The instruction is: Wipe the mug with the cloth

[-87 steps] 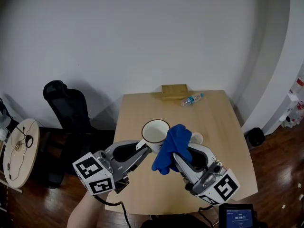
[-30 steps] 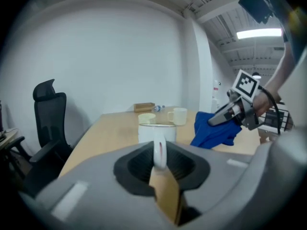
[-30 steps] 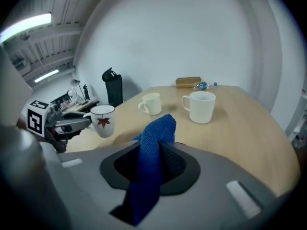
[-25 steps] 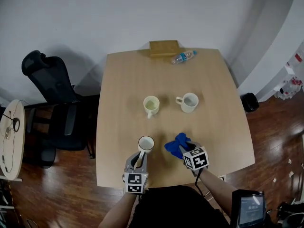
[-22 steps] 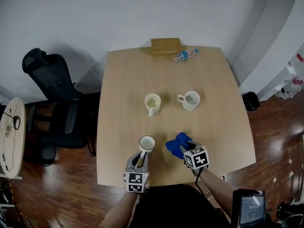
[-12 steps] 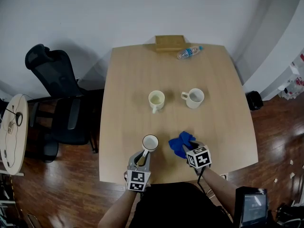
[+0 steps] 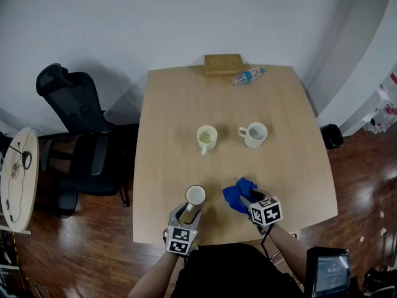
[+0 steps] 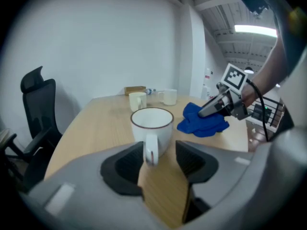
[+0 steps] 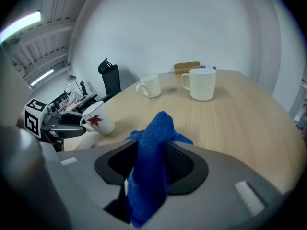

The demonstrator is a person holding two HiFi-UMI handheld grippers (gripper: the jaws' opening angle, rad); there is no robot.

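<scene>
Both grippers are just opening: the left gripper (image 7: 188, 210) (image 8: 159, 158) is loosely straddling the mug (image 7: 195, 195) (image 8: 152, 126) handle, the right gripper (image 7: 243, 199) (image 9: 151, 163) is slackening around the cloth (image 7: 235, 194) (image 9: 154, 140) on the surface (image 7: 282, 101).

Cloth (image 7: 234, 194) partly hidden under right hand-held gripper (image 7: 245, 198), side table (image 7: 18, 179) cut by left edge

I see what looks like an office: a black swivel chair (image 7: 69, 104) beside a pale wooden tabletop (image 7: 186, 101), white walls (image 7: 186, 17), dark wood floor (image 7: 80, 253).
</scene>
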